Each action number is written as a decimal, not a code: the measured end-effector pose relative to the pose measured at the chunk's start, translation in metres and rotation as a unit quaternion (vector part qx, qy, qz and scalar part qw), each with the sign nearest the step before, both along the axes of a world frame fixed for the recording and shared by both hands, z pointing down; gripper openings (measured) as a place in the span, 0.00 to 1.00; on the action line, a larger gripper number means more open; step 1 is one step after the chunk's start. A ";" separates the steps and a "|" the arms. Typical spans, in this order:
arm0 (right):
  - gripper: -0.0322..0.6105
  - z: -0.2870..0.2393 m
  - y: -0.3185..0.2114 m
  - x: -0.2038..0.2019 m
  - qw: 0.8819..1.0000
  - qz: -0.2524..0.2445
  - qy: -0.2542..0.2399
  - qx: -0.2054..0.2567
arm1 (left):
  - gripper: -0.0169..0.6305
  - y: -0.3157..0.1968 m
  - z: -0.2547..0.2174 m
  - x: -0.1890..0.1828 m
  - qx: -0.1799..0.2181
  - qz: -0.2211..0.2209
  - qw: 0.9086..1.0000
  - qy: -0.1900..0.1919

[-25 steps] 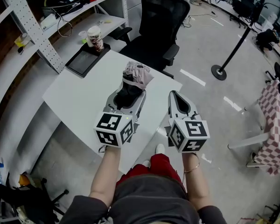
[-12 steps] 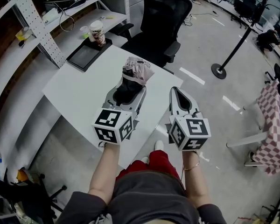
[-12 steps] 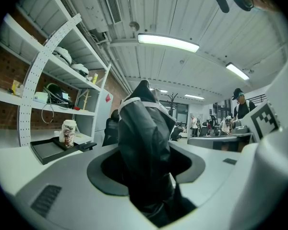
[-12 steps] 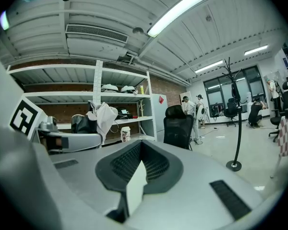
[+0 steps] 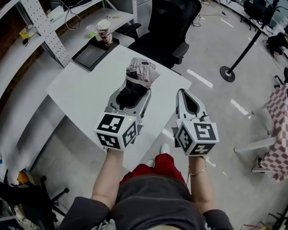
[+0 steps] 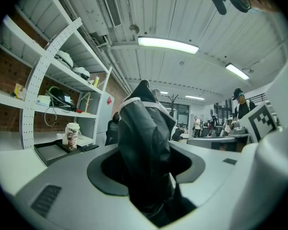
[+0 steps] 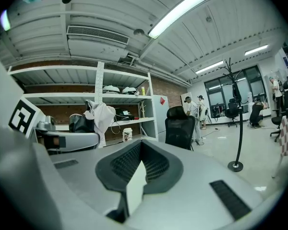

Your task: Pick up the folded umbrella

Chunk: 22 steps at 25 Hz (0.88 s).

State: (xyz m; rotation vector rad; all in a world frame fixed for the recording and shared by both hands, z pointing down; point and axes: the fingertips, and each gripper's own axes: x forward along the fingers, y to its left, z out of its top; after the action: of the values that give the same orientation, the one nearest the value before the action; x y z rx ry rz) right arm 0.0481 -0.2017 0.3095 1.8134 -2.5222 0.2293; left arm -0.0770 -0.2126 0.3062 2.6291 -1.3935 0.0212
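Observation:
The folded umbrella [image 5: 136, 80] is black with a pale, bunched end [image 5: 141, 71]. My left gripper [image 5: 130, 94] is shut on its black body and holds it level above the white table [image 5: 81, 92]. In the left gripper view the umbrella [image 6: 144, 143] fills the gap between the jaws and sticks out ahead. My right gripper [image 5: 184, 96] hangs to the right, beyond the table's edge, shut with nothing in it. From the right gripper view [image 7: 138, 163] the umbrella's pale end [image 7: 100, 116] shows at the left.
A black office chair [image 5: 170, 18] stands behind the table. A black tray [image 5: 89, 56] with a paper cup [image 5: 104, 32] lies at the table's far corner. Shelving [image 5: 43, 18] runs along the left. A stand's round base [image 5: 225, 73] and a checked cloth [image 5: 283, 123] are at the right.
The left gripper has shifted slightly over the table with the umbrella still in its grip. The right gripper has stayed where it was.

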 end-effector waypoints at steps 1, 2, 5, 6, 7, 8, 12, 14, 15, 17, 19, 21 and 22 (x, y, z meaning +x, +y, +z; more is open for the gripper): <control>0.08 0.000 0.000 -0.001 1.000 -0.001 0.000 0.001 | 0.38 0.001 -0.001 -0.002 0.001 -0.002 1.000 0.000; 0.08 0.000 0.001 -0.001 1.000 -0.002 0.000 0.001 | 0.38 0.002 -0.001 -0.004 0.002 -0.004 1.000 -0.001; 0.08 -0.002 0.002 -0.003 1.000 -0.007 -0.005 0.004 | 0.38 0.004 -0.004 -0.008 0.005 -0.010 1.000 -0.002; 0.08 -0.002 0.003 -0.004 1.000 -0.009 -0.006 0.004 | 0.38 0.005 -0.004 -0.009 0.006 -0.011 1.000 -0.002; 0.08 -0.003 0.004 -0.006 1.000 -0.012 -0.006 0.005 | 0.38 0.006 -0.005 -0.010 0.006 -0.012 1.000 -0.002; 0.08 -0.003 0.005 -0.007 1.000 -0.014 -0.006 0.005 | 0.38 0.007 -0.006 -0.010 0.007 -0.013 1.000 -0.003; 0.08 -0.003 0.008 -0.012 1.000 -0.021 -0.005 0.006 | 0.38 0.011 -0.008 -0.014 0.009 -0.016 1.000 -0.004; 0.08 -0.004 0.010 -0.012 1.000 -0.023 -0.006 0.007 | 0.38 0.013 -0.009 -0.015 0.010 -0.017 1.000 -0.004; 0.08 -0.005 0.010 -0.012 1.000 -0.024 -0.006 0.008 | 0.38 0.014 -0.009 -0.015 0.011 -0.019 1.000 -0.004; 0.08 -0.006 0.011 -0.011 1.000 -0.025 -0.007 0.009 | 0.38 0.016 -0.010 -0.016 0.011 -0.021 1.000 -0.003; 0.08 -0.007 0.012 -0.011 1.000 -0.027 -0.008 0.010 | 0.38 0.017 -0.010 -0.017 0.012 -0.024 1.000 -0.002; 0.08 -0.006 0.014 -0.010 0.999 -0.028 -0.009 0.011 | 0.38 0.019 -0.010 -0.017 0.013 -0.027 1.000 -0.003; 0.08 -0.006 0.015 -0.009 0.999 -0.028 -0.010 0.011 | 0.38 0.020 -0.010 -0.018 0.014 -0.029 0.999 -0.003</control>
State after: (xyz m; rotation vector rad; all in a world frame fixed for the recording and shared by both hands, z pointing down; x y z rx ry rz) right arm 0.0394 -0.1866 0.3038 1.7537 -2.5954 0.2187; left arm -0.0949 -0.1924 0.2964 2.6113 -1.4814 0.0034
